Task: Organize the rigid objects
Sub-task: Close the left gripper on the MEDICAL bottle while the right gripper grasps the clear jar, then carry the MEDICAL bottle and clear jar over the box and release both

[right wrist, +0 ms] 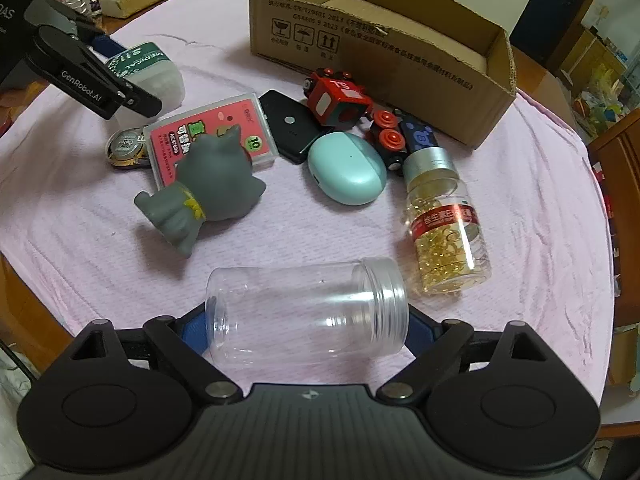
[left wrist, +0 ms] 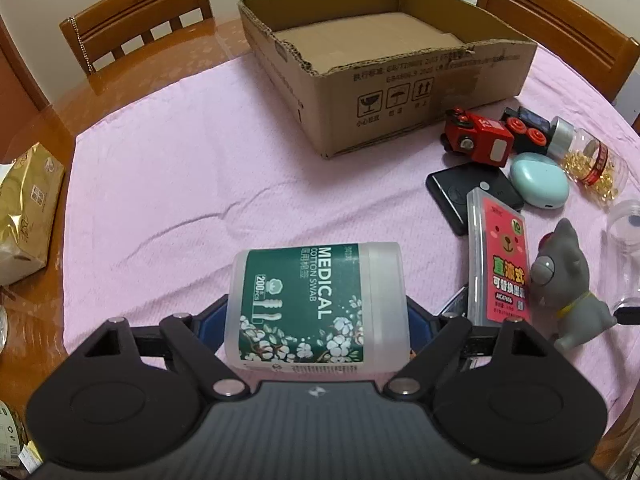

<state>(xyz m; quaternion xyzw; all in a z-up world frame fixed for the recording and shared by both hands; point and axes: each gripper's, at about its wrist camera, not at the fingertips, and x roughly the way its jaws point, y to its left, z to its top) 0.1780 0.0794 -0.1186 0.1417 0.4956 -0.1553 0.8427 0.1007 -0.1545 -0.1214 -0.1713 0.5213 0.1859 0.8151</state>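
- Left tongs (left wrist: 316, 312), seen from my left wrist, are closed across the cotton swab tub (left wrist: 316, 306), which lies crosswise between the blue pads, its cap to the right.
- From this view I judge the tub light and stiff but smooth-walled, so it could slip; my hold sits around the labelled middle, which seems the safest place.
- Ahead of it on the pink cloth of the desk (left wrist: 180, 184) stands the open cardboard box (left wrist: 400, 92), with nothing showing inside; I take it as the place for the things.
- Right tongs (right wrist: 308, 320), seen from my right wrist, bracket the clear jar (right wrist: 308, 312), which lies on its side with its screw lid to the right; the pads look pressed to its two ends, though I cannot tell how firmly.
- This jar looks empty, so I expect it light, hard and slick; held end to end it may pivot, and a hold across the body would be steadier.
- Beyond it lie the grey cat figure (right wrist: 204, 188), the capsule bottle (right wrist: 444, 224), the mint case (right wrist: 346, 168) and the red toy train (right wrist: 340, 98), all near the box.
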